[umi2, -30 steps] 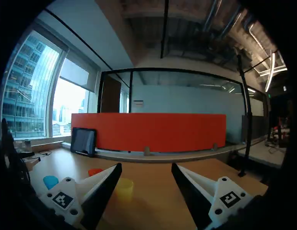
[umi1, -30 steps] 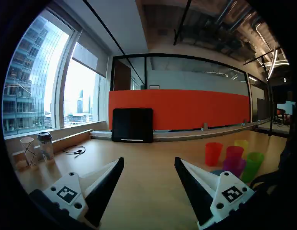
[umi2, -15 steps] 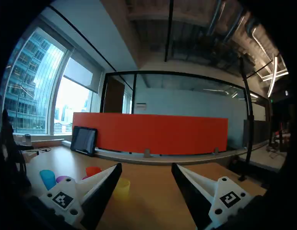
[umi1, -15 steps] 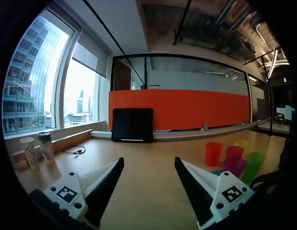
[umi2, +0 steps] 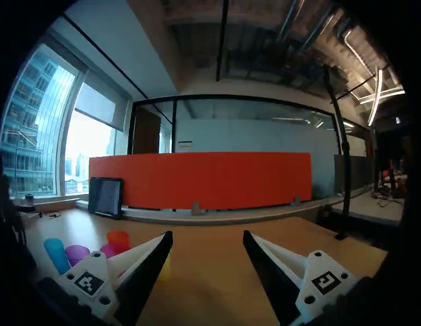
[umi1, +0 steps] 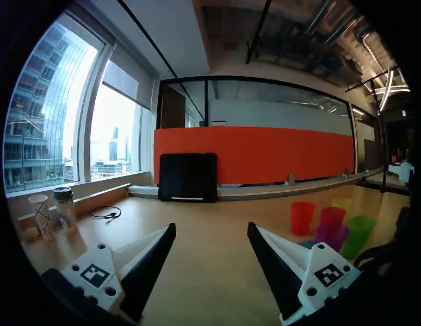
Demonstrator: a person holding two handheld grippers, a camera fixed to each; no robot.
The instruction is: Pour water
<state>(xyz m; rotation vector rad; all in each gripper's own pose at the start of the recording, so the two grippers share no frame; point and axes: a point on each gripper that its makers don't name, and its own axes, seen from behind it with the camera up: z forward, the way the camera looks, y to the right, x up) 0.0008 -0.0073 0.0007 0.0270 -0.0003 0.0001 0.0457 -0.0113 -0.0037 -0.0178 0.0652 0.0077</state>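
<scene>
In the left gripper view, my left gripper (umi1: 211,234) is open above the wooden table (umi1: 210,255), holding nothing. To its right stands a cluster of plastic cups: red (umi1: 302,217), pink (umi1: 332,216), yellow (umi1: 342,204), green (umi1: 359,233) and purple (umi1: 331,237). In the right gripper view, my right gripper (umi2: 208,242) is open and empty. The cups sit at its lower left: blue (umi2: 56,254), purple (umi2: 77,254), red (umi2: 118,238), pink (umi2: 112,250), and a yellow cup (umi2: 165,268) partly hidden behind the left finger.
A dark tablet (umi1: 187,177) leans against the orange partition (umi1: 254,154) at the table's far edge. On the window ledge stand a paper cup (umi1: 39,212) and a lidded tumbler (umi1: 64,206), with a black cable (umi1: 105,213) nearby. A black pole (umi2: 344,179) rises at the right.
The left gripper has held still. The right gripper's view has swung to the right and tilted, so more of the cups show at its lower left and the yellow cup has slid behind its left finger.
</scene>
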